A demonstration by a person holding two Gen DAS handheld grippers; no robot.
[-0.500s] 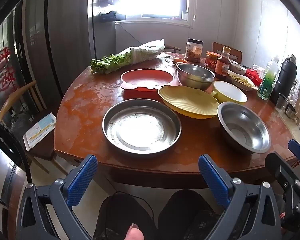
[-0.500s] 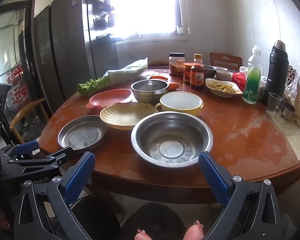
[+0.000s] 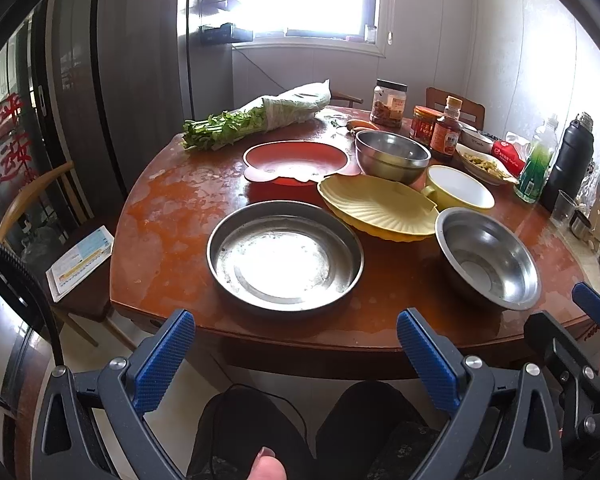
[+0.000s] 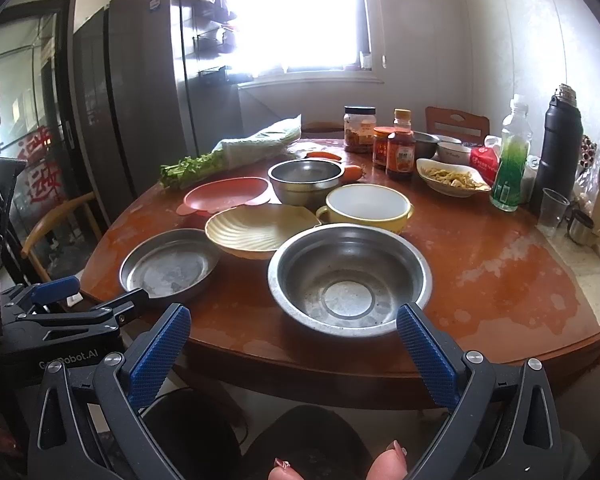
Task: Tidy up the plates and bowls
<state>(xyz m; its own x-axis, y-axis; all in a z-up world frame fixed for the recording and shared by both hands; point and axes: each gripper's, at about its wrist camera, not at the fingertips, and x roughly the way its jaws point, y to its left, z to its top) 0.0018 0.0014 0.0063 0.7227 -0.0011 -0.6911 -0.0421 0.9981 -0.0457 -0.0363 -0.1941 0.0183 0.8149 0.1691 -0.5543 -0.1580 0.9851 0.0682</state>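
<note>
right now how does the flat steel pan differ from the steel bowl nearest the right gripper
The flat steel pan is shallow, with a low straight wall and a wide flat floor; the steel bowl is deeper, with sloping curved sides and a small round base. The pan sits in front of the left gripper, the bowl in front of the right gripper. Both are empty, upright, bare metal, near the table's front edge.

Ribbed yellow plate (image 3: 378,206), red plate (image 3: 296,160)
</note>
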